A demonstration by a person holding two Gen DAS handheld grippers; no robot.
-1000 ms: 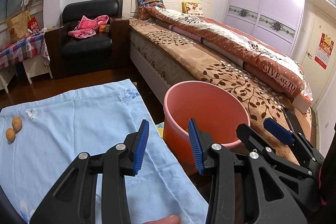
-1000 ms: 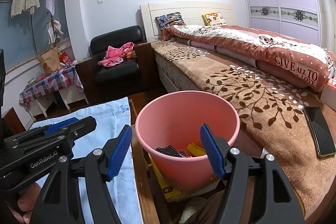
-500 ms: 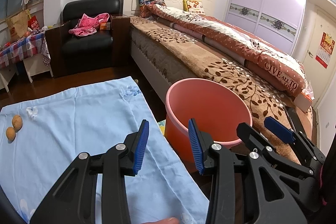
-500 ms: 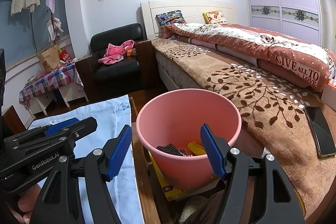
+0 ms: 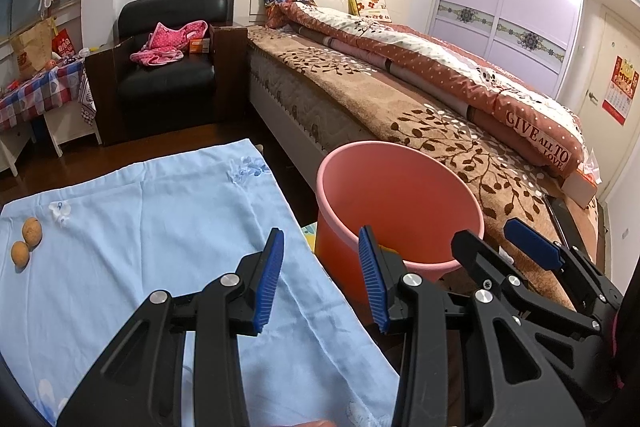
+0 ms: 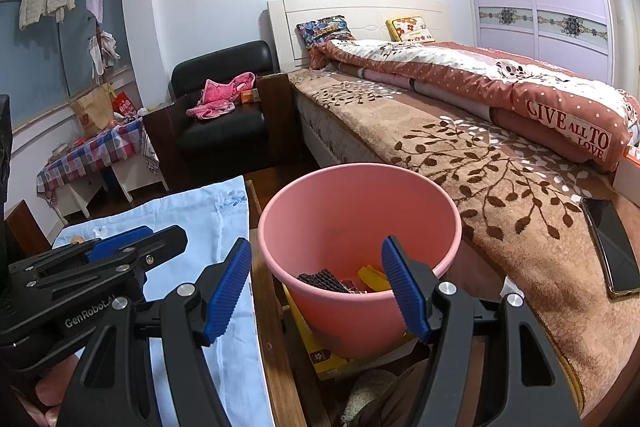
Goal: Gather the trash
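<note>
Two grippers up close, both wide open and holding nothing: left gripper [image 5: 320,277] over the near edge of the blue cloth [image 5: 140,239], right gripper [image 6: 316,287] just in front of the pink bucket [image 6: 360,307]. Already some trash in the bucket's bottom: a dark ridged piece [image 6: 322,281] and something yellow [image 6: 372,277]. Left on the cloth, far to the left edge and well apart from both grippers, two small brown round things [image 5: 26,241], probably the next trash to collect. Best done by swinging the left gripper across to them, lowering with one pad on each side of a single piece, and closing gently, since round pieces roll away easily on loose cloth. Worth pinching without snagging the fabric. Then over the bucket's rim before letting go. Further off, bed [image 6: 480,147] on the right with a phone [image 6: 610,247] lying on it, black armchair [image 5: 172,63] beyond; neither looks like trash.
</note>
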